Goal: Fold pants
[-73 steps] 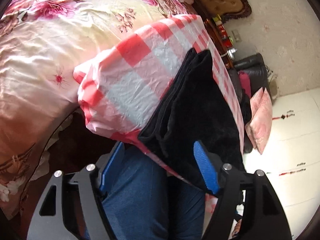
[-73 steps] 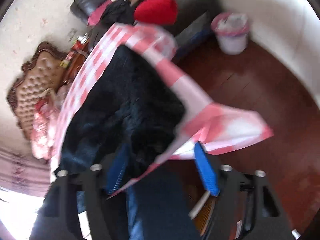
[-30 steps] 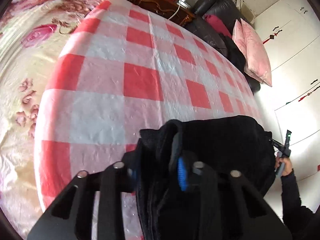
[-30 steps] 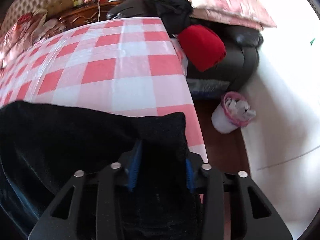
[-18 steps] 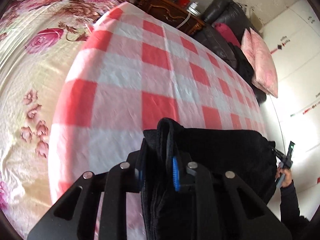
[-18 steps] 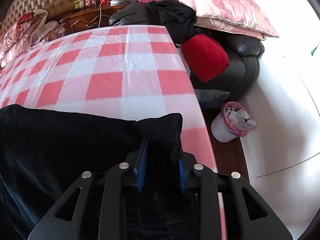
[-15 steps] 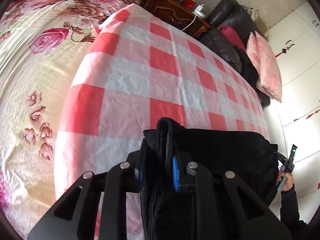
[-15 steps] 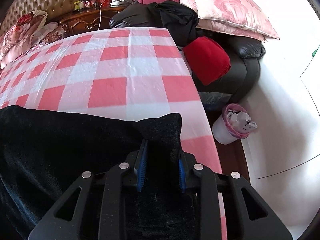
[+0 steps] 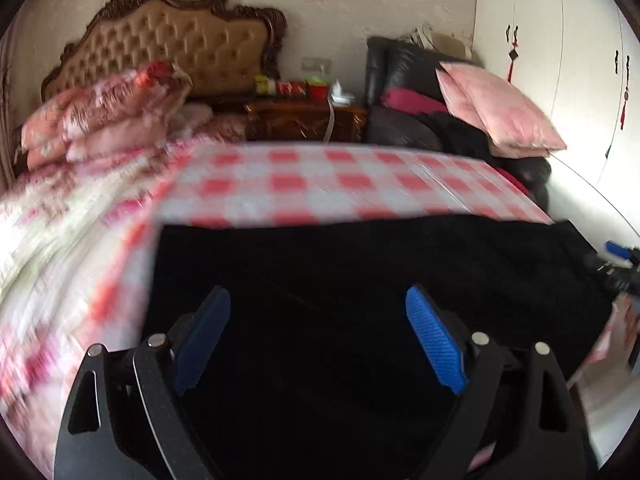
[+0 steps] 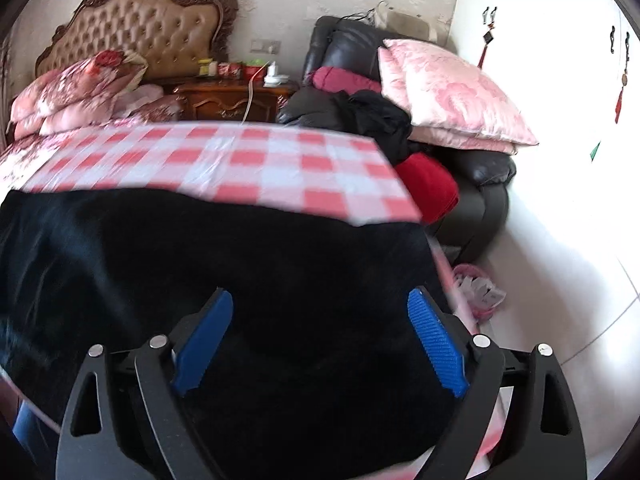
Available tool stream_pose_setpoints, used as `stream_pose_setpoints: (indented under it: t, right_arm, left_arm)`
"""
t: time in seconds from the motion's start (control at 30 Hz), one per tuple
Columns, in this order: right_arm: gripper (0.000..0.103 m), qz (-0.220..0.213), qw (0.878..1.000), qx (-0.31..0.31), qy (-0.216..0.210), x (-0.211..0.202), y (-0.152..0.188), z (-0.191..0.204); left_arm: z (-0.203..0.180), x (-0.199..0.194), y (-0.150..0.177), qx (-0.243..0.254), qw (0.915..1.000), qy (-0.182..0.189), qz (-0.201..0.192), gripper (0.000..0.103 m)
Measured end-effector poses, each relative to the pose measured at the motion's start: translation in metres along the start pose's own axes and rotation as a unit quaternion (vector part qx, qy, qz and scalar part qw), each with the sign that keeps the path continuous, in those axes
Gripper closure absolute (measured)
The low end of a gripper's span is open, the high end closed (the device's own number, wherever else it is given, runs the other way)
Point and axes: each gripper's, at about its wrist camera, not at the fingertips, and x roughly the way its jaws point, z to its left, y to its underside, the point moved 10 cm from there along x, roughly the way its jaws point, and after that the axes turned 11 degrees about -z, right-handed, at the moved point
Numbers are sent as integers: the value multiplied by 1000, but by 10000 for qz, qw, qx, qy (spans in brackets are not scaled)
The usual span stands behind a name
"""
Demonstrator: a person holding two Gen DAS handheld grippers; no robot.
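The black pants (image 9: 360,264) lie folded flat on the red-and-white checked cloth (image 9: 320,180) at the near end of the bed; they also show in the right wrist view (image 10: 240,248). My left gripper (image 9: 318,320) is open and empty, held above the pants' near left part. My right gripper (image 10: 320,320) is open and empty, above the pants' near right part. The right gripper's blue tip (image 9: 618,250) shows at the far right of the left wrist view.
A tufted headboard (image 9: 180,48) and stacked floral quilts (image 9: 104,116) are at the far left. A wooden nightstand (image 10: 232,100), a black leather chair with pink pillow (image 10: 448,88) and red cushion (image 10: 430,188) stand on the right. A pink bin (image 10: 480,288) sits on the floor.
Both grippers have let go of the pants' edge, opened wide and pulled back and up. The pants now lie flat on the checked cloth.
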Motion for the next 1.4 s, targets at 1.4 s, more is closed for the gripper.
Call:
stream_pose_setpoints:
  t: [1.4]
  right_arm:
    - [7,1090,9895,561,768,21,55,-30]
  left_arm:
    - [-58,34,42,-583,9949,-151,814,40]
